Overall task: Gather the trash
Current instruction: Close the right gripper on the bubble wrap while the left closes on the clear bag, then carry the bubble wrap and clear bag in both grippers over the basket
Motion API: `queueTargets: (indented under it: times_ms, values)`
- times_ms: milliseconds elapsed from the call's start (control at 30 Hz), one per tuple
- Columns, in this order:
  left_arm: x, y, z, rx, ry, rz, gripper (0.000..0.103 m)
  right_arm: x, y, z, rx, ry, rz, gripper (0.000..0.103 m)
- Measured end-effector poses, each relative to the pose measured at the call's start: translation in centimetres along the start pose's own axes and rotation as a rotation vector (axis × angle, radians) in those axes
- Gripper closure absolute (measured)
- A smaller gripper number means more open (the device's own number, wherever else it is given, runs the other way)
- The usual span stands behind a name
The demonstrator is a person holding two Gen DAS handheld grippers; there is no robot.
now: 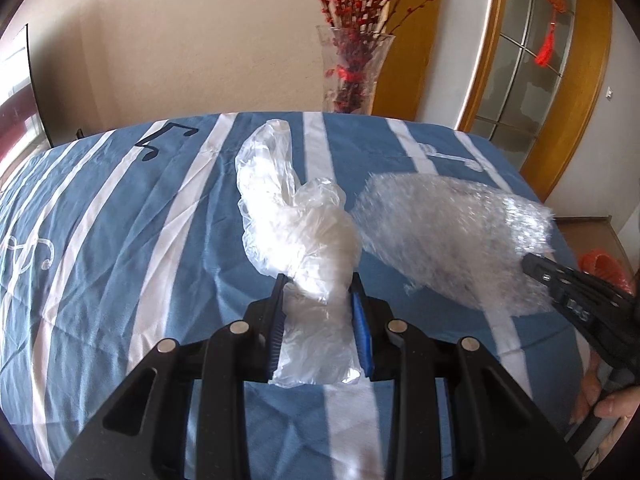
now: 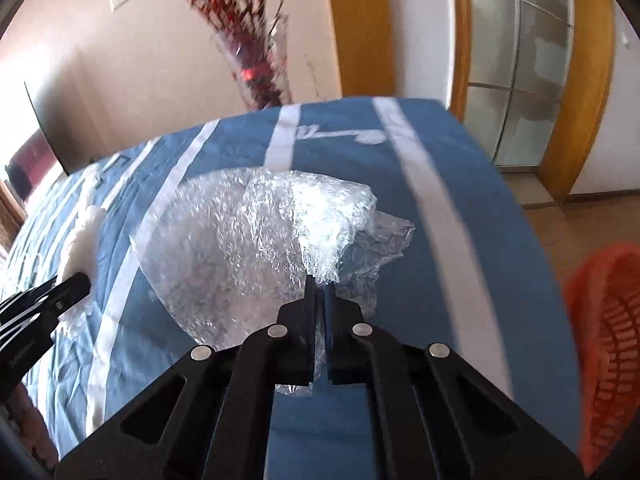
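Blue-padded left fingers [image 1: 318, 280] gripping plastic bag [image 1: 296, 224], right fingers [image 2: 320, 284] angled down, clamping bubble wrap [image 2: 256, 232]

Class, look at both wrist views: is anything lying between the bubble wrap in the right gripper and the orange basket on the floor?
Nothing visible. The right gripper is shut on the bubble wrap; between it and the orange basket there is only bare bedsheet and floor. The plastic bag sits on the other side.
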State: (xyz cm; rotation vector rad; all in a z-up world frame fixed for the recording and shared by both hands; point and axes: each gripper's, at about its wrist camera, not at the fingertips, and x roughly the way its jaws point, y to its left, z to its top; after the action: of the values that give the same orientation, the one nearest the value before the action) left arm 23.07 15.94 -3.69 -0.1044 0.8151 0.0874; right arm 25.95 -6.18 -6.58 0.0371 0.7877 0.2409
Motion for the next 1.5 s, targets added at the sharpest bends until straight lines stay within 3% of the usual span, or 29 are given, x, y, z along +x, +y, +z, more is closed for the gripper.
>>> queueTargets:
  times_ms: [667, 1100, 1500]
  values:
    - [-5.0, -12.8, -2.5, 0.171, -0.043, -0.178, 0.073, -16.9, -11.2, -4.2, 0.14, -0.289, -0.163, 0.099]
    - [-6.6, -21.6, -4.2, 0.254, -0.017, -0.367, 0.073, -21.4, -18.5, -7.6, 0.274, -0.36, -0.333, 0.099]
    - [-6.7, -29.2, -5.8, 0.33, 0.023, -0.502, 0.073, -23.1, -23.3, -9.5, 0.368, -0.38, -0.424, 0.099]
